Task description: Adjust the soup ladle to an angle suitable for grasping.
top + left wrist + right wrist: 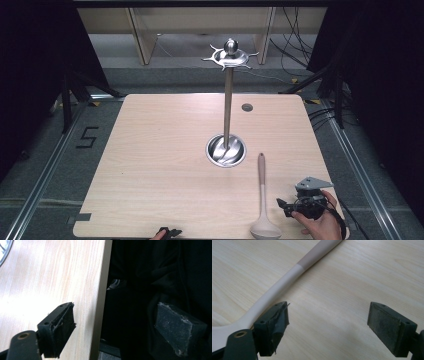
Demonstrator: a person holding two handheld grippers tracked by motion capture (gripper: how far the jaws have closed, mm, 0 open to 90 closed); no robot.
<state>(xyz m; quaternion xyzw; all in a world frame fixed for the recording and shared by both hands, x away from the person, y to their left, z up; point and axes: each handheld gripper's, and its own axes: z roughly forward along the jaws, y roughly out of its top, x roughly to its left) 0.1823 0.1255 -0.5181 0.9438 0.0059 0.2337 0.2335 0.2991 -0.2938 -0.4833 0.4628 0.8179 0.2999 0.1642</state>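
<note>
A: Beside the ladle (262, 200), on its right, the right gripper (283, 206) rests low over the table (150, 165) near the front edge. Its jaws stand wide apart with nothing between them. In the right gripper view, the ladle (287, 282) handle runs past the outside of one pad, so the handle is not yet in the gap.

B: Location of the ladle?

A: Flat on the table, in front of the metal stand (227, 100). Bowl at the front edge, handle tip pointing back toward the stand's base dish.

B: Left gripper?

A: The left gripper (169, 232) sits at the front edge, well to the left of the ladle. In the left gripper view its jaws are also apart and empty, straddling the table edge.

B: Hazards from this position?

A: Judged from the layout:
1. A closing move made here would probably catch air or pinch the handle off-centre, because the handle lies outside the pads.
2. A sideways approach may push the ladle. The bowl is at the front edge, so a nudge could roll it off the table.
3. The handle is smooth and tapered; a grip near the thin neck may let the heavier bowl swing down.
4. Carried toward the stand, the long handle could strike the upright and tip it.
</note>
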